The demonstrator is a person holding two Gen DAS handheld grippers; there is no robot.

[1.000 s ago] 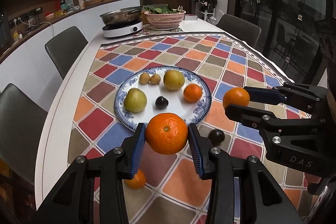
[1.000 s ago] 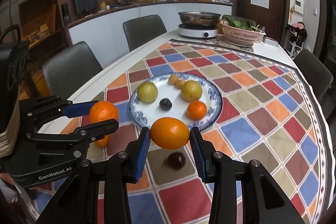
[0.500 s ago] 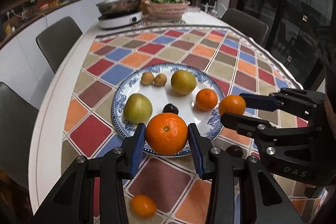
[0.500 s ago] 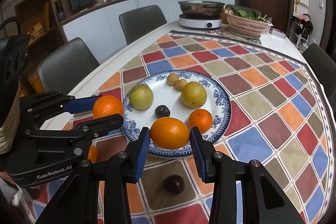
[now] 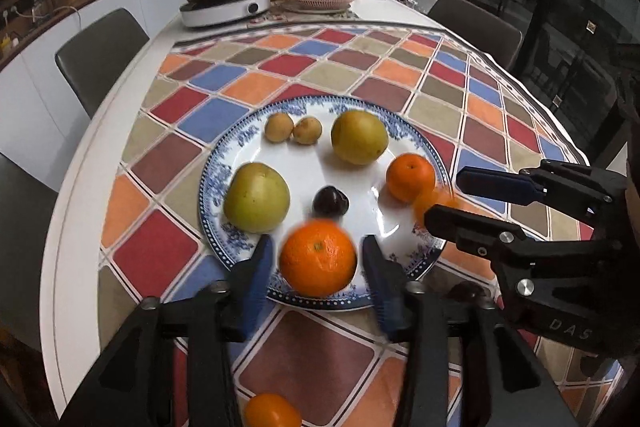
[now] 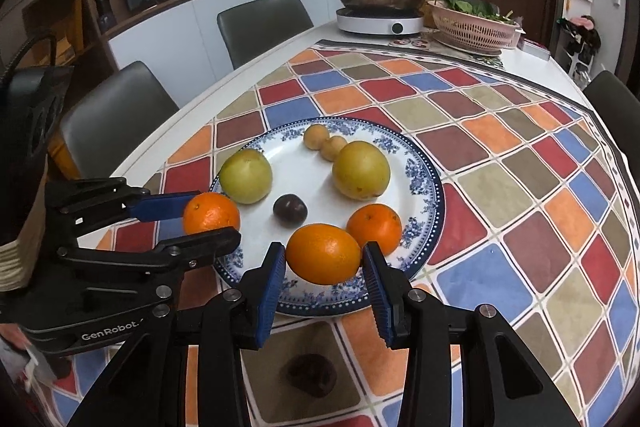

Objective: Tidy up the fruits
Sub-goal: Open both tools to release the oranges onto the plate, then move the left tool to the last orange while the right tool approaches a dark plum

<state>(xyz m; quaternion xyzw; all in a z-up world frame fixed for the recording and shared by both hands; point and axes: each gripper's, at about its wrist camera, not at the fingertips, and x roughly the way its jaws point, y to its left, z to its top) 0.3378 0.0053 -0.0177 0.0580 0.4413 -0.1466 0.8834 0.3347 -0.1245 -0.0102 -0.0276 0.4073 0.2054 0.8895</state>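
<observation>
Plate (image 6: pixel 428 183) holds three oranges (image 6: pixel 374 228), two pears (image 6: pixel 361 170), two longans (image 6: pixel 314 137), one plum (image 6: pixel 290 209).

Orange (image 6: pixel 323 253) between the right hand-held gripper (image 6: pixel 324 267) pads, seemingly loose, over the blue-rimmed plate (image 6: pixel 430 187).

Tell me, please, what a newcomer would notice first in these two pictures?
First, the blue-rimmed plate of fruit in the middle of the bright checkered cloth. Next, an orange at each gripper over the plate's near edge: the left gripper has its jaws apart around a blurred orange, and the right gripper frames another orange. One small orange and one dark fruit lie on the cloth before the plate.
</observation>
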